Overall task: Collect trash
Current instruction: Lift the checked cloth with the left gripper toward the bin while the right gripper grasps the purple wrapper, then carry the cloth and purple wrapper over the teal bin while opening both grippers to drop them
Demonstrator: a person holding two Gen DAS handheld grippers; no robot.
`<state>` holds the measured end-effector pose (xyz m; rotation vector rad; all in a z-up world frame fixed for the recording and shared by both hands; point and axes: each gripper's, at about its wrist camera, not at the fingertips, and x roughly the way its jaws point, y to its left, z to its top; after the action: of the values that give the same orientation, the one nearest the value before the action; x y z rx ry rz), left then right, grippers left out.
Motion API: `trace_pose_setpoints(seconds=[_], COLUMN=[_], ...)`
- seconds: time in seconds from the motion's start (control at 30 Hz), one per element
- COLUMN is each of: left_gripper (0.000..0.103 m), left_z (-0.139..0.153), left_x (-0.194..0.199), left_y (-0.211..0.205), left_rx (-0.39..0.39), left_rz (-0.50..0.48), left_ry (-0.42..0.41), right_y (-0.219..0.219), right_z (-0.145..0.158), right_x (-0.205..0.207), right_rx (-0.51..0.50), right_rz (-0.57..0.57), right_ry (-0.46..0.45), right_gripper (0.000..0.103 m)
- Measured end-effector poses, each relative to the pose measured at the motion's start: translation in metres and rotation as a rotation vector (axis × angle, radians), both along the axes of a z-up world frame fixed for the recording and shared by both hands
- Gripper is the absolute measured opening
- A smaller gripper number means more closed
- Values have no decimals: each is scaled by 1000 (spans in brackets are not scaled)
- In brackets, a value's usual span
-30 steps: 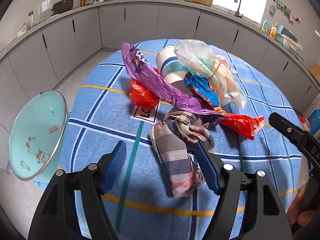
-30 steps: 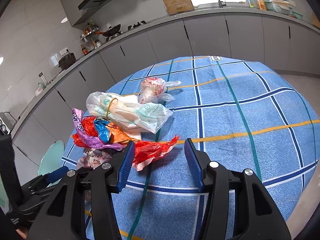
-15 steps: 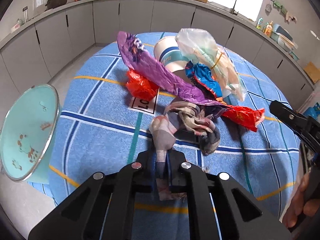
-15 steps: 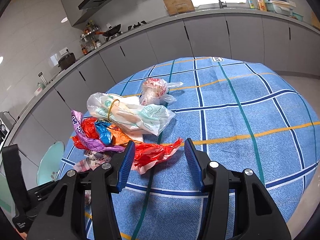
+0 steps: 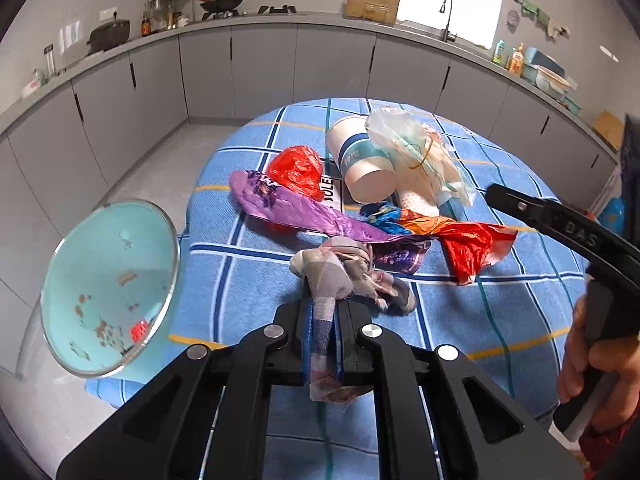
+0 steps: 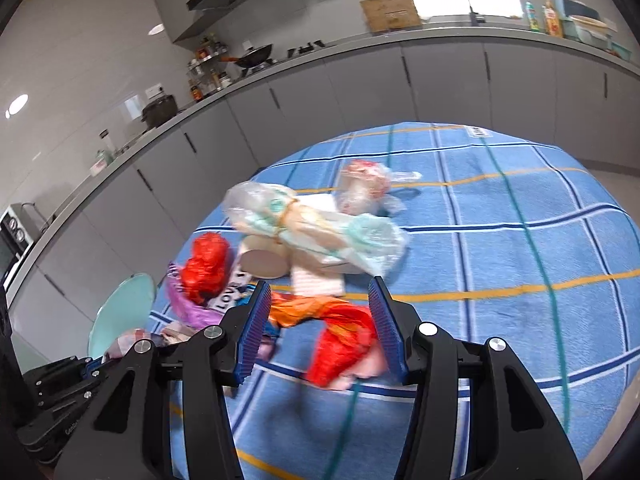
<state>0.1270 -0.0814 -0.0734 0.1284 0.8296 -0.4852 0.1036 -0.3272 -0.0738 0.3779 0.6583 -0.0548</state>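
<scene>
Left tool (image 5: 323,332) pinches the plaid rag (image 5: 340,276) for transfer to the teal bin (image 5: 108,288) off the tabletop's (image 5: 256,280) left edge; right tool (image 6: 320,328) spread, empty, above the red wrapper (image 6: 340,340).

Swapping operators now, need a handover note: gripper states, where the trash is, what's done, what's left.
Left gripper: shut on the checked cloth scrap, its far end trailing on the tablecloth.
Right gripper: open, empty, red wrapper lying on the table between its fingers.
Bin: off the table's left edge, a few scraps inside.
On the table: purple wrapper, red bag, paper cup, clear bag, a second clear bag.
Done: cloth gripped.
Left: bin it, then the rest.
</scene>
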Motion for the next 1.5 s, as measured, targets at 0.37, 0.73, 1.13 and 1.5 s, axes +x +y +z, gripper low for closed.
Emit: trace_pose_setpoints(seconds=[0.37, 0.73, 1.13, 1.5], left_gripper=[8, 8, 8, 8], left_z=[21, 42, 40, 40], left_x=[-4, 12, 21, 24], left_y=[50, 101, 122, 142], left_rx=[10, -51, -101, -133], left_rz=[66, 249, 311, 372], left_ry=[-50, -95, -89, -105], right_y=[52, 114, 131, 134], right_z=[1, -16, -40, 0], right_x=[31, 72, 77, 61], right_rx=[2, -150, -177, -32], right_rz=[175, 364, 432, 435], right_ry=[11, 83, 163, 77], right_gripper=[51, 51, 17, 14])
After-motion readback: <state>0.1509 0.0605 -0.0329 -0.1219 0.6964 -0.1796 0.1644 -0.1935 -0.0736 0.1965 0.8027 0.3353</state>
